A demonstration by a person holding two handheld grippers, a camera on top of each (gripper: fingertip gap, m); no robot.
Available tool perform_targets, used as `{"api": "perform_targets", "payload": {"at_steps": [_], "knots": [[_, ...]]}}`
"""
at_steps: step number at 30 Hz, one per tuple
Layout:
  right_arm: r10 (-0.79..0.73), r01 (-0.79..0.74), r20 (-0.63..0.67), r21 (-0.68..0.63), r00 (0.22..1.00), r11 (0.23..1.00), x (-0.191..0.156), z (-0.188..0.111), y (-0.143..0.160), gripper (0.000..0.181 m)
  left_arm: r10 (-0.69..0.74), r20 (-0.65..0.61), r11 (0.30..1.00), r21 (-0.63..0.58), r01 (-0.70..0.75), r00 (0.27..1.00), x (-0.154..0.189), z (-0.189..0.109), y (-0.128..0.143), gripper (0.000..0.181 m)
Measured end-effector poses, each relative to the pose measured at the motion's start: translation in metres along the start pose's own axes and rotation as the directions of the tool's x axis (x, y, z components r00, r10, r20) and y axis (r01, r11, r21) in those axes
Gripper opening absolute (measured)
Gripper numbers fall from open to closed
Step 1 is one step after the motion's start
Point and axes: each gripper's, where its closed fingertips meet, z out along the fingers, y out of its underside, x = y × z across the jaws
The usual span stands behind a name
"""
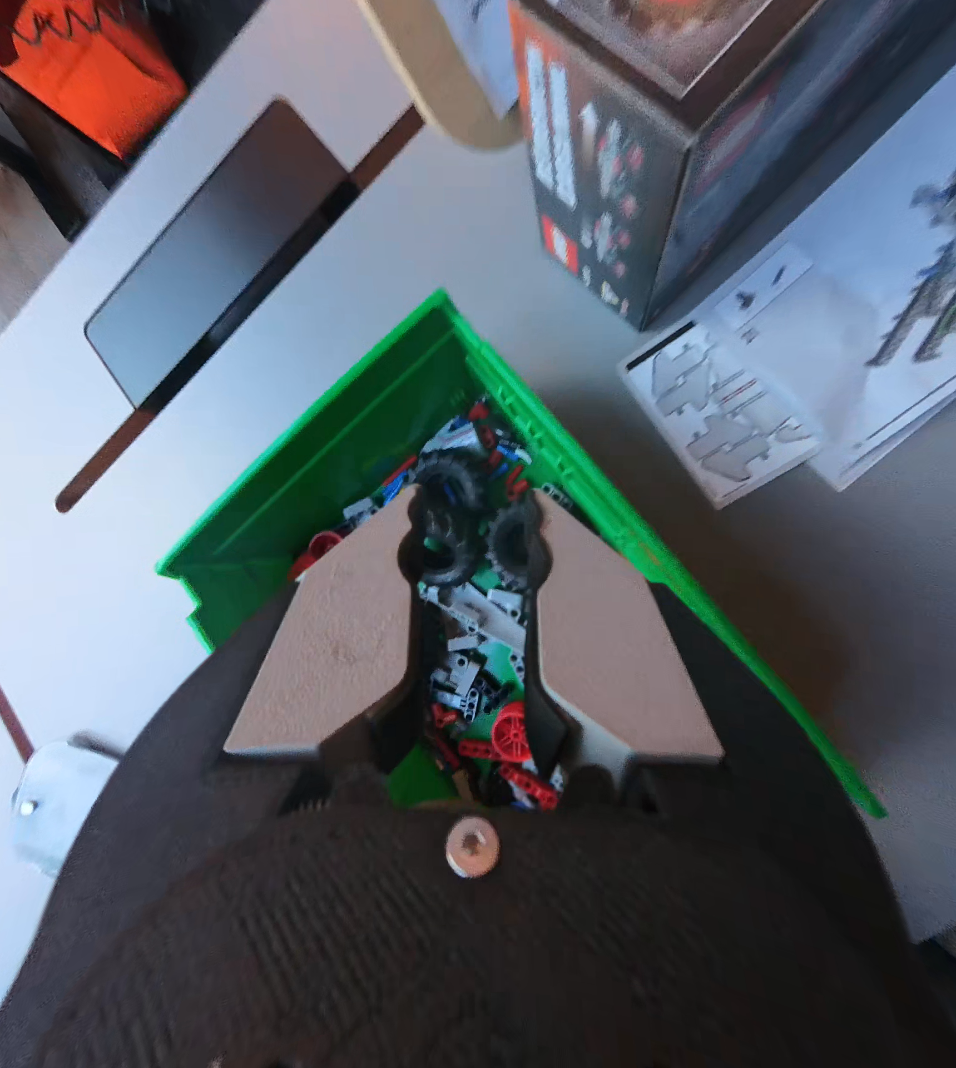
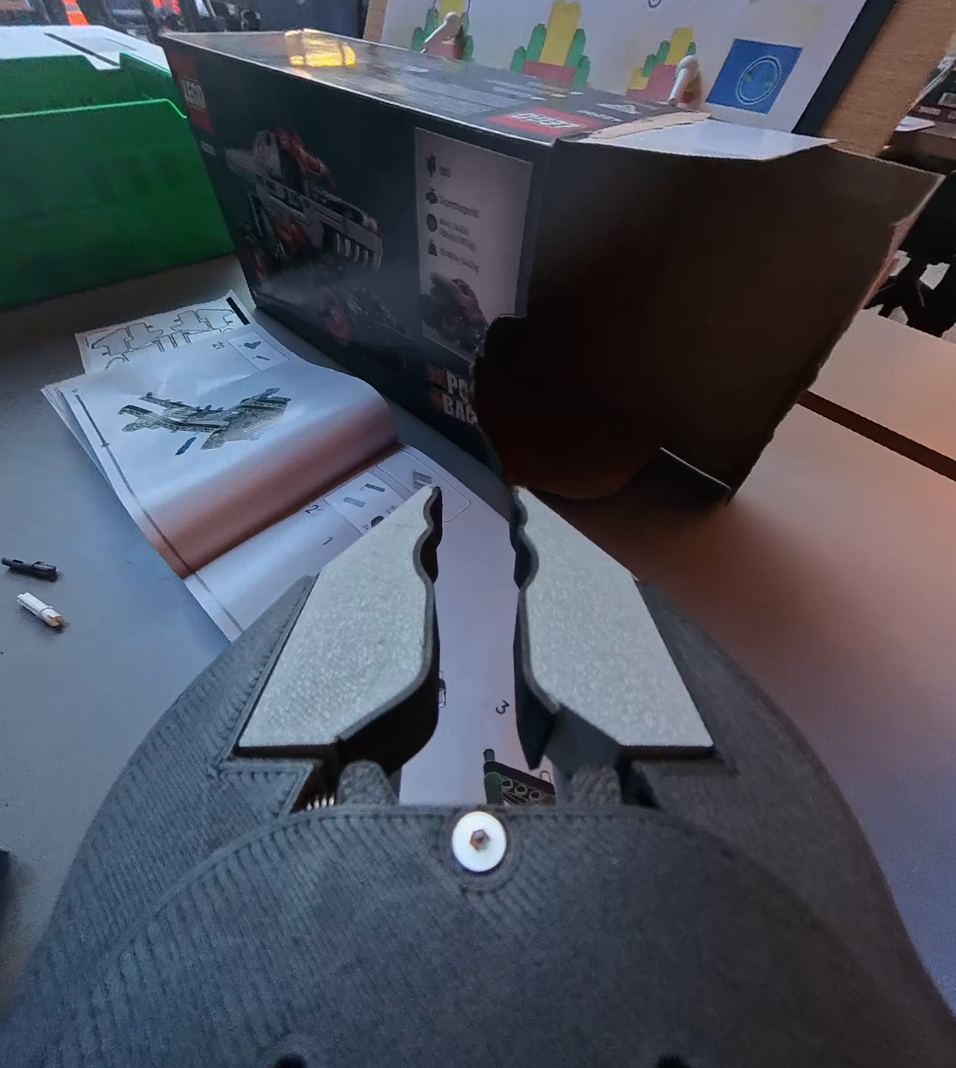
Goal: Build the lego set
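In the left wrist view, my left gripper (image 1: 474, 508) is open and empty, reaching down into a green bin (image 1: 302, 479) of loose Lego parts. Two black tyres (image 1: 446, 479) (image 1: 513, 540) lie at its fingertips. Grey beams (image 1: 487, 618) and a red wheel hub (image 1: 513, 734) lie between the fingers. In the right wrist view, my right gripper (image 2: 475, 497) is open and empty, low over the open instruction booklet (image 2: 233, 439). A small black pin (image 2: 30, 568) and a white-and-tan pin (image 2: 41, 611) lie on the table to its left.
The dark Lego box (image 2: 521, 231) stands behind the booklet and right of the green bin (image 2: 59, 191); it also shows in the left view (image 1: 637, 173). A sticker sheet (image 1: 718, 404) lies beside the booklet (image 1: 897, 323). A grey flat plate (image 1: 221, 243) lies beyond the bin. My hands' fingertips stand some 45 cm from each other. To the white-and-tan pin (image 2: 41, 611): right tips about 15 cm, left tips about 35 cm.
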Motion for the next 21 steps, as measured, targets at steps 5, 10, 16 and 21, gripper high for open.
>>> {"api": "perform_targets", "payload": {"at_steps": [5, 10, 16, 21], "knots": [[-0.007, 0.007, 0.003, 0.001, 1.000, 1.000, -0.001, 0.001, -0.001, 0.020, 0.025, -0.006, 0.997, 0.076, -0.024, 1.000, 0.018, 0.000, -0.027, 0.032], [0.011, -0.011, 0.014, 0.008, 1.000, 1.000, 0.000, 0.002, -0.002, 0.023, 0.004, -0.060, 0.992, 0.127, 0.003, 0.998, 0.022, 0.004, -0.043, 0.042], [0.043, -0.044, 0.036, 0.033, 0.998, 0.998, 0.001, -0.001, -0.005, 0.025, -0.001, -0.033, 0.988, 0.152, 0.005, 0.999, 0.010, 0.007, -0.048, 0.054], [0.065, -0.066, 0.016, 0.072, 0.998, 0.995, 0.007, -0.006, -0.010, 0.028, -0.035, -0.054, 0.982, 0.183, 0.045, 0.998, 0.001, 0.006, -0.050, 0.053]]}}
